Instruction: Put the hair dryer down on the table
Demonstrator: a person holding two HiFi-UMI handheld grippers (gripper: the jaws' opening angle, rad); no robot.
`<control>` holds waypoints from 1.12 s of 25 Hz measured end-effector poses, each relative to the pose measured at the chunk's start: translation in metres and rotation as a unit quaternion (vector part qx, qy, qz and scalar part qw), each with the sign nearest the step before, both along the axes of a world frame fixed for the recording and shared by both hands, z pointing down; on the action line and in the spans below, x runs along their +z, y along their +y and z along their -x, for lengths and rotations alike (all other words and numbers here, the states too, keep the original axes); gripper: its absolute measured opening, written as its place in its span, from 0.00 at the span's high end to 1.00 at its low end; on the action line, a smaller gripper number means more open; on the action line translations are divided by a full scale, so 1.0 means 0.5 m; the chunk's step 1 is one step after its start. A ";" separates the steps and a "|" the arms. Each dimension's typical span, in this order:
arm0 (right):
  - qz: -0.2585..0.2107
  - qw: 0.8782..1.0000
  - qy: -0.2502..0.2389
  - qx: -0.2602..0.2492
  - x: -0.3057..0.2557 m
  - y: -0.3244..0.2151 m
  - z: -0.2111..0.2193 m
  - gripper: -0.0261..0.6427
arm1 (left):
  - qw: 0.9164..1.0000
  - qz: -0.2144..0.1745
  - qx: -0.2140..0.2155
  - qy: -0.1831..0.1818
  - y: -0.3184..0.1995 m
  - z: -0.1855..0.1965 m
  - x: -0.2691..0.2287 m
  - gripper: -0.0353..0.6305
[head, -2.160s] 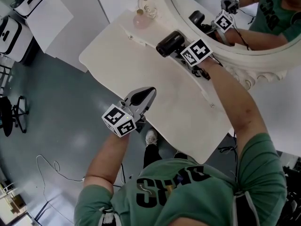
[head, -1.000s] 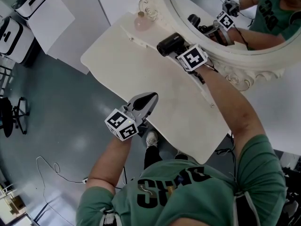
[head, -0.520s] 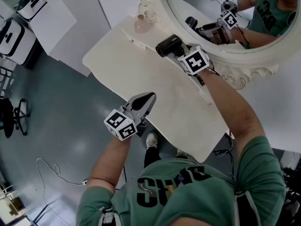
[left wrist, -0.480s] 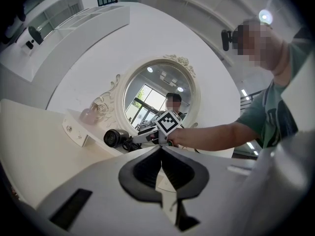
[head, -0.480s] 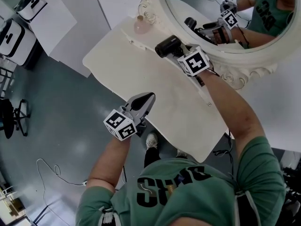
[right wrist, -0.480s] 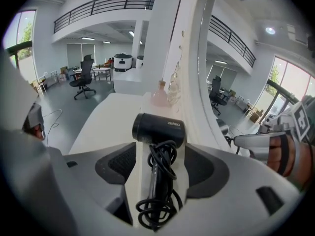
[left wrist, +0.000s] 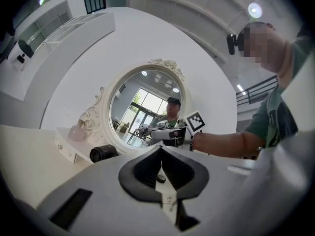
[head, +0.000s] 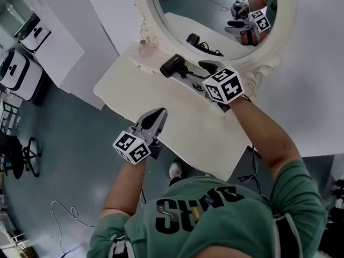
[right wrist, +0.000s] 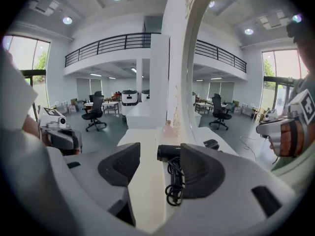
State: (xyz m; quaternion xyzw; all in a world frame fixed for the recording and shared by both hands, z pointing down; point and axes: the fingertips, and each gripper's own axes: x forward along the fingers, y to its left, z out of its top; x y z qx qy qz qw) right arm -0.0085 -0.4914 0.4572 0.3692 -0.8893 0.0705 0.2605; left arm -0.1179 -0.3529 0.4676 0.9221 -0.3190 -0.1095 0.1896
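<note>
One end of the hair dryer (head: pixel 173 66) hides behind the right gripper (head: pixel 208 67), whose wide, empty jaws have just narrowed; left gripper (head: pixel 157 115) shut at the table (head: pixel 134 85) edge.

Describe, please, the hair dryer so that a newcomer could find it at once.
Find the big round mirror in its ornate white frame, above the cream table. At the mirror's foot, along the table's back edge, lies the hair dryer. It is black with a coiled black cord, unlike the pale pink bottle beside it.
</note>
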 end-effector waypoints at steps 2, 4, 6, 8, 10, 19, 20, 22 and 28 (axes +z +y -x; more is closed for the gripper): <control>-0.008 1.000 -0.029 -0.001 -0.042 0.035 -0.022 0.61 | 1.000 -0.008 0.002 -0.001 0.014 -0.021 -0.032 0.93; -0.015 0.998 -0.058 0.002 -0.080 0.075 -0.056 0.64 | 1.000 -0.012 0.001 -0.001 0.028 -0.043 -0.064 0.93; -0.023 0.996 -0.088 0.001 -0.113 0.120 -0.095 0.67 | 1.000 -0.019 0.002 -0.006 0.044 -0.067 -0.092 0.93; -0.033 0.993 -0.113 0.000 -0.140 0.167 -0.135 0.71 | 0.999 -0.031 0.006 -0.021 0.063 -0.095 -0.116 0.93; -0.044 0.990 -0.130 0.003 -0.162 0.210 -0.178 0.74 | 0.998 -0.048 0.011 -0.038 0.084 -0.123 -0.140 0.93; -0.091 0.977 -0.184 0.047 -0.215 0.381 -0.351 0.91 | 0.996 -0.076 0.021 -0.052 0.175 -0.214 -0.203 0.93; -0.094 0.976 -0.190 0.053 -0.215 0.395 -0.366 0.93 | 0.996 -0.075 0.021 -0.053 0.183 -0.220 -0.203 0.93; -0.101 0.973 -0.200 0.062 -0.213 0.419 -0.391 0.97 | 0.995 -0.078 0.018 -0.058 0.196 -0.229 -0.203 0.93; -0.095 0.969 -0.217 0.063 -0.178 0.487 -0.428 0.97 | 0.996 -0.070 0.012 -0.056 0.230 -0.236 -0.190 0.93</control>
